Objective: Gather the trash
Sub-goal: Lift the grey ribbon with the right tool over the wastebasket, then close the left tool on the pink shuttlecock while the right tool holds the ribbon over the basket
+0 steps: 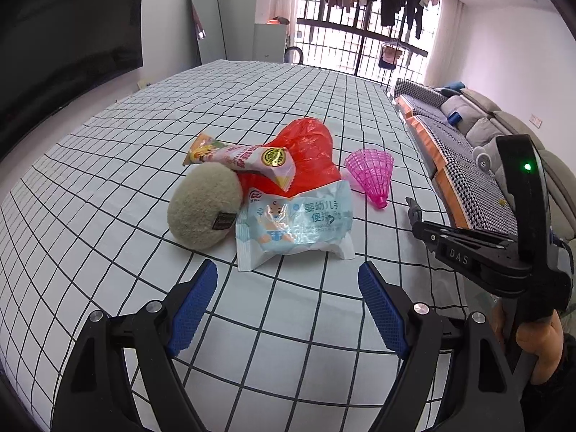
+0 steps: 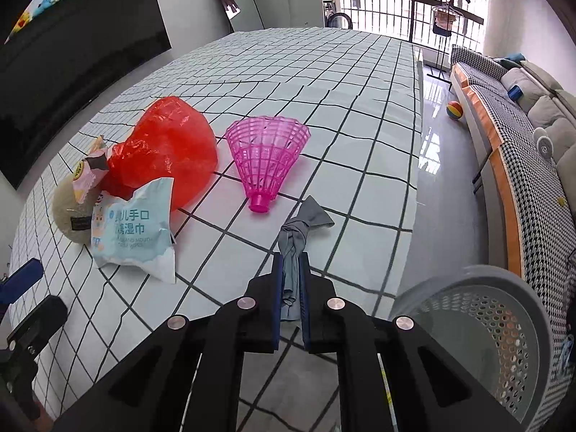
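The red plastic bag [image 1: 309,154] is partly hidden behind the snack wrapper [image 1: 241,160] and the wet-wipes packet [image 1: 295,223]. The grey basket [image 2: 478,327] is cut off at the right wrist picture's lower edge. The grey cloth's [image 2: 293,241] lower part disappears between the pads [image 2: 276,298].

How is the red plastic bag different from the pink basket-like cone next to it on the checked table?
The red bag is soft, crinkled film with a rounded, puffed shape; the pink cone is a stiff open lattice that flares wide from a narrow end. Wrappers lie against the red bag, while the pink cone stands apart, touching nothing but the table. Both let light through and lie on their sides.
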The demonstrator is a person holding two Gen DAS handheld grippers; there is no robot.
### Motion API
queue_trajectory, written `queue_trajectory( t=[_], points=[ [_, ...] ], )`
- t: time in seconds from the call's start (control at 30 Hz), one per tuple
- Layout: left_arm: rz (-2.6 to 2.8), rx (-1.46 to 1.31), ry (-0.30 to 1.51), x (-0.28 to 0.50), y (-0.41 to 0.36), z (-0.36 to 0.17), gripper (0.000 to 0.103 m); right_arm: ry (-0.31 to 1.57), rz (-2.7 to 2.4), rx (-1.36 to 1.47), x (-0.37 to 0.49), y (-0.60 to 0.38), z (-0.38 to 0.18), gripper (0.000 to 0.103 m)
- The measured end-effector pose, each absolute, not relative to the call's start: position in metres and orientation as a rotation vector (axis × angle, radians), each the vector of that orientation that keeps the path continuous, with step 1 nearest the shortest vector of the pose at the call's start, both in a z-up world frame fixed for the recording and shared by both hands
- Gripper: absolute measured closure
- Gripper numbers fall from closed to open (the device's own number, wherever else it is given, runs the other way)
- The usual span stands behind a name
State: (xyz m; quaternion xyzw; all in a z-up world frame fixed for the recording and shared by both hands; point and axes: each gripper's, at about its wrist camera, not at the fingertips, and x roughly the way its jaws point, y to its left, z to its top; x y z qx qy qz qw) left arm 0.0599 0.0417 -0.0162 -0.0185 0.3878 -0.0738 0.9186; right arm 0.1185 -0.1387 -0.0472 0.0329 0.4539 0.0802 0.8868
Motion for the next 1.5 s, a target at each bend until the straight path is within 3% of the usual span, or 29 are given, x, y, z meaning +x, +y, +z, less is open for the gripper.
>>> queue_trajectory(
  t=[0.6, 0.93, 1.37, 1.5],
  points=[
    [-0.173, 0.065, 0.818, 0.118, -0.045, -0.014, 0.024, 0.870, 0.047, 0.243, 0.011, -0.251, -0.047, 0.094],
    [-0.171, 0.186, 0.856, 0.156, -0.098, -0.033, 0.020, 0.844, 0.022, 0.368, -0.006, -0.299, -0.059, 0.094],
    [-0.097, 0.164, 0.930, 0.205, -0.106, -0.056, 0.020, 0.833, 0.040, 0.432, -0.015, -0.322, -0.068, 0.094],
    [-0.108, 0.147, 0.956, 0.213, -0.106, -0.062, 0.028, 0.834, 0.041, 0.444, -0.016, -0.326, -0.072, 0.094]
  ],
)
